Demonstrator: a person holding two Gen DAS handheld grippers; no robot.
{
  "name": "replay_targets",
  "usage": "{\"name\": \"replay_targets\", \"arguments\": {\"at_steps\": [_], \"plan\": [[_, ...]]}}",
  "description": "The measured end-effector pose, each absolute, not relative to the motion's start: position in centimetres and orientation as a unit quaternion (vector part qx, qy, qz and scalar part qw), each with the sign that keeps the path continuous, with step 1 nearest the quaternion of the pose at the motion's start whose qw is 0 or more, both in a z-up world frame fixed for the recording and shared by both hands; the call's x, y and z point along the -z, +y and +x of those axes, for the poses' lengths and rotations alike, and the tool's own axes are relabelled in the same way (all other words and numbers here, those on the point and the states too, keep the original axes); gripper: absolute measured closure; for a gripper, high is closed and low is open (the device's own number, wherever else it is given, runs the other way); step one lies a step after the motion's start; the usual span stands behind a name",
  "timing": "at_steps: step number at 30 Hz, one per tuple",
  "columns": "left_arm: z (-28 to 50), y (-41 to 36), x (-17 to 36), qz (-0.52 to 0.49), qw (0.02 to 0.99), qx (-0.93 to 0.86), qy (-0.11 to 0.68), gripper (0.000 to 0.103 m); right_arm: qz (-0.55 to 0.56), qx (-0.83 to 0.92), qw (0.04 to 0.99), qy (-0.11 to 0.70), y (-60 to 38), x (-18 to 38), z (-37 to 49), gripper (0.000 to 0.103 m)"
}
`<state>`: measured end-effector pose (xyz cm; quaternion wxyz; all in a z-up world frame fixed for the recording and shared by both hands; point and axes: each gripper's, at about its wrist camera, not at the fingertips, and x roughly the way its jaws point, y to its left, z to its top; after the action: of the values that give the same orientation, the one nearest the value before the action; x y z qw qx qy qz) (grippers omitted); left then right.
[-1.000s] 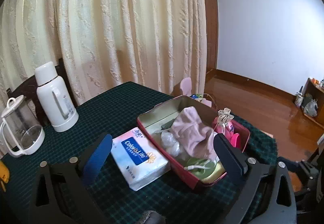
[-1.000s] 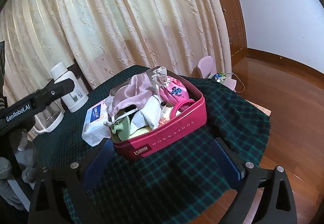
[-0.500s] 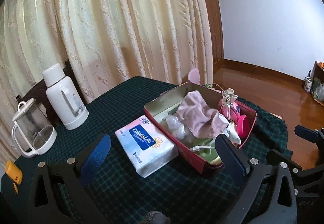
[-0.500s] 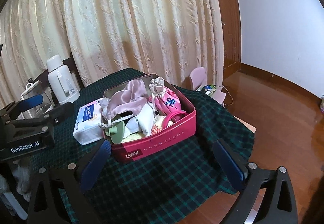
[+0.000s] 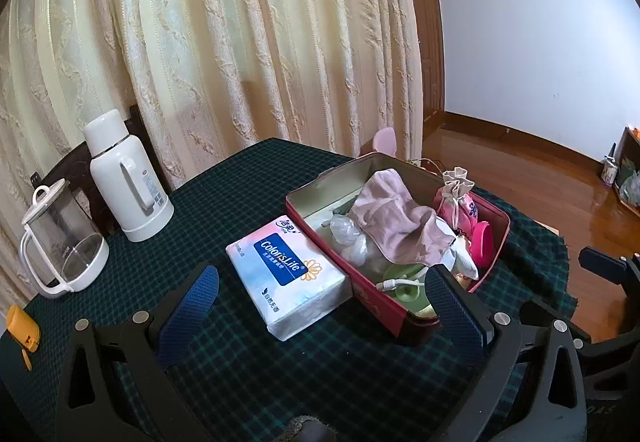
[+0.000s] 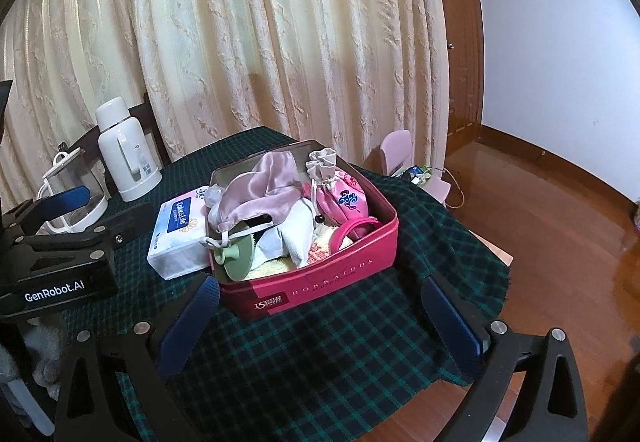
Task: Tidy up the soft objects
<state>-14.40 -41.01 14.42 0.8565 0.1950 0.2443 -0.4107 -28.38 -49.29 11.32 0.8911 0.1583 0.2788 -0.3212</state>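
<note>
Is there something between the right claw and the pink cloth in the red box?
Nothing visible blocks it. The right claw is open, low before the red box. Only the box's front wall is between; the pink cloth lies on top of the pile, free from above.

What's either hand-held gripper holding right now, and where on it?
Nothing. Left hand-held gripper and right hand-held gripper are both open and empty, short of the red tin.

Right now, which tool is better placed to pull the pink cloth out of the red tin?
Probably the right tool: open, and facing the red tin squarely, with the pink cloth straight ahead. The left tool, also open, faces the tissue pack, with the tin off to its right.
</note>
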Motion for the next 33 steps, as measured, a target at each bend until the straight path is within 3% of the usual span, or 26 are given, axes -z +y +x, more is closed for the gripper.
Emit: {"name": "replay_targets", "arguments": {"at_steps": [33], "plan": [[-14.3, -41.1, -13.4, 0.204, 0.852, 0.413, 0.250, 0.000, 0.151, 0.317, 0.890, 0.290, -49.4, -11.0, -27.5, 0.000]]}}
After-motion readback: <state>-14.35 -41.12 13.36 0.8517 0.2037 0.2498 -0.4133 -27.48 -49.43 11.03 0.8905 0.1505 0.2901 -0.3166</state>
